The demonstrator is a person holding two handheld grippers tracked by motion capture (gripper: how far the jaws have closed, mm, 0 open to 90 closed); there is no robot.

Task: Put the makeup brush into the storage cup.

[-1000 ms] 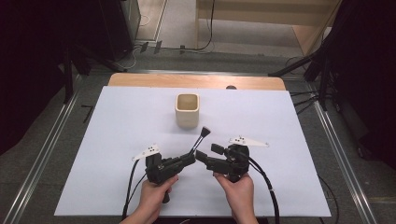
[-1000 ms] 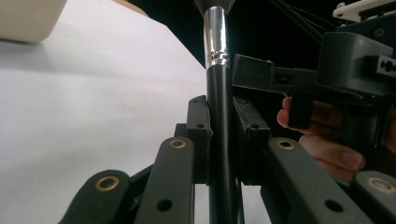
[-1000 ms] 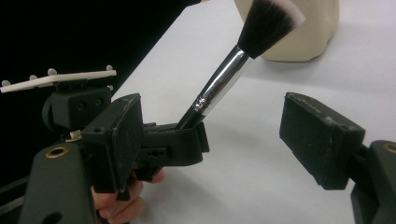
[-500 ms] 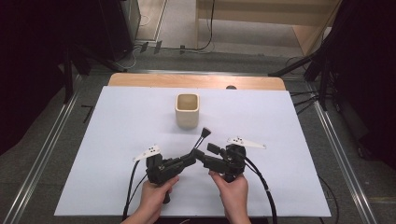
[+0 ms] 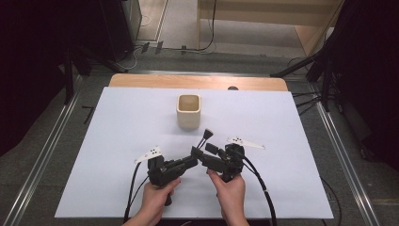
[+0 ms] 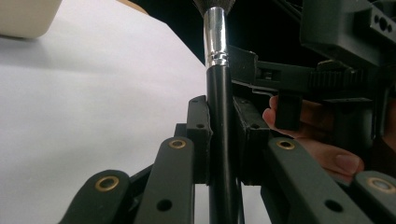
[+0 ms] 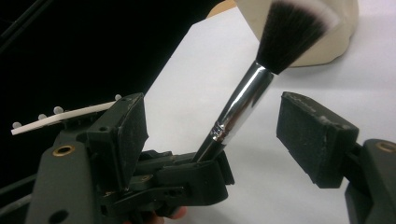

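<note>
We had the left gripper (image 5: pixel 194 155) clamped tight on the black handle of a makeup brush (image 5: pixel 205 137), jaws squeezed right up against it in the left gripper view, bristles pointing off toward about one o'clock over the table (image 5: pixel 117 132). The right gripper (image 5: pixel 209 151) sat just beside it at roughly three o'clock, jaws spread wide on either side of the brush's silver ferrule (image 7: pixel 238 105). They'd just eased in a touch, with the brush between them, but the pads (image 7: pixel 317 140) weren't touching it. Both sat at the near, six o'clock side of the white sheet. Farther out, around twelve o'clock, a cream cup (image 5: pixel 188 111) stood upright, well apart from the brush.
</note>
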